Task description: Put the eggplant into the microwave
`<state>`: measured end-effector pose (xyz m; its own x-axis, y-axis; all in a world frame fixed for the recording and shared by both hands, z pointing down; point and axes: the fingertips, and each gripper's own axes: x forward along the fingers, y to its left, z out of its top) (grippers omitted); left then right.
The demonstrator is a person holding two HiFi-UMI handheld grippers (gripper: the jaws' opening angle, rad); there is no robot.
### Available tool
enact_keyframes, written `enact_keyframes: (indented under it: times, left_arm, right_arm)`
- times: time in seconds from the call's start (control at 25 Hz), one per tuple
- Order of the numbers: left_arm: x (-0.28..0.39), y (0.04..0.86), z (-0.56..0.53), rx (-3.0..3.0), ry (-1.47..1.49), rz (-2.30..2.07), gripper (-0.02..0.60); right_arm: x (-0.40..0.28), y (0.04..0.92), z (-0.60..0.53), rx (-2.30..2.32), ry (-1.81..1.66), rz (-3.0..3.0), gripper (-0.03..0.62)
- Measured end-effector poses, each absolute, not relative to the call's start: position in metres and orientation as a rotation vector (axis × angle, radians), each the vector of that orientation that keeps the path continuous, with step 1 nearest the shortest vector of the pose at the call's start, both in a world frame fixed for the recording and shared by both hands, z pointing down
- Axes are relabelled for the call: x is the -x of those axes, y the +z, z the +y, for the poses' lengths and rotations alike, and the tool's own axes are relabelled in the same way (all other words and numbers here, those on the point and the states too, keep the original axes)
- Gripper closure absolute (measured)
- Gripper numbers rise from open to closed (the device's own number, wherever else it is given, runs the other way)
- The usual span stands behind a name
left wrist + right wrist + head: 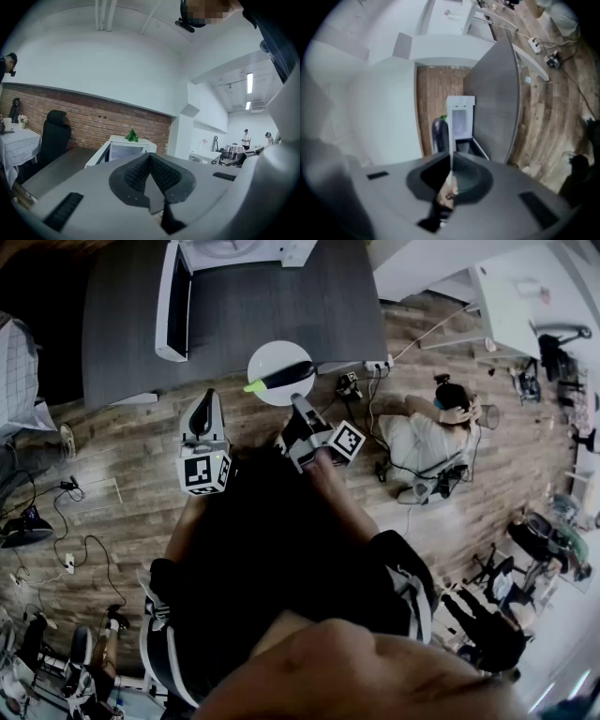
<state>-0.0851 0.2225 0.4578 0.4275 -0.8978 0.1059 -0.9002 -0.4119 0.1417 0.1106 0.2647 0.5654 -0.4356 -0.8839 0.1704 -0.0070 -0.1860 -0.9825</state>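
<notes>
A dark purple eggplant with a green stem lies on a round white plate at the front edge of the dark grey table. My right gripper is shut on the plate's near rim. In the right gripper view that rim shows as a thin white line between the jaws, with the eggplant beyond it. The white microwave stands at the table's far side with its door swung open. My left gripper hovers left of the plate, shut and empty, pointing at the microwave.
A person sits on the wooden floor to the right of the table, among cables and a power strip. A small green plant sits on top of the microwave. A black chair stands at the table's left.
</notes>
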Motion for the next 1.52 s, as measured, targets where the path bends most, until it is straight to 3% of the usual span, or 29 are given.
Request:
enact_keyframes:
  times: [1.52]
  left_arm:
    - [0.040,0.467,0.233,-2.377,0.055,-1.768,0.548]
  right_arm:
    - [-0.149,0.584,0.209,0.986,-1.778,1.517,0.554]
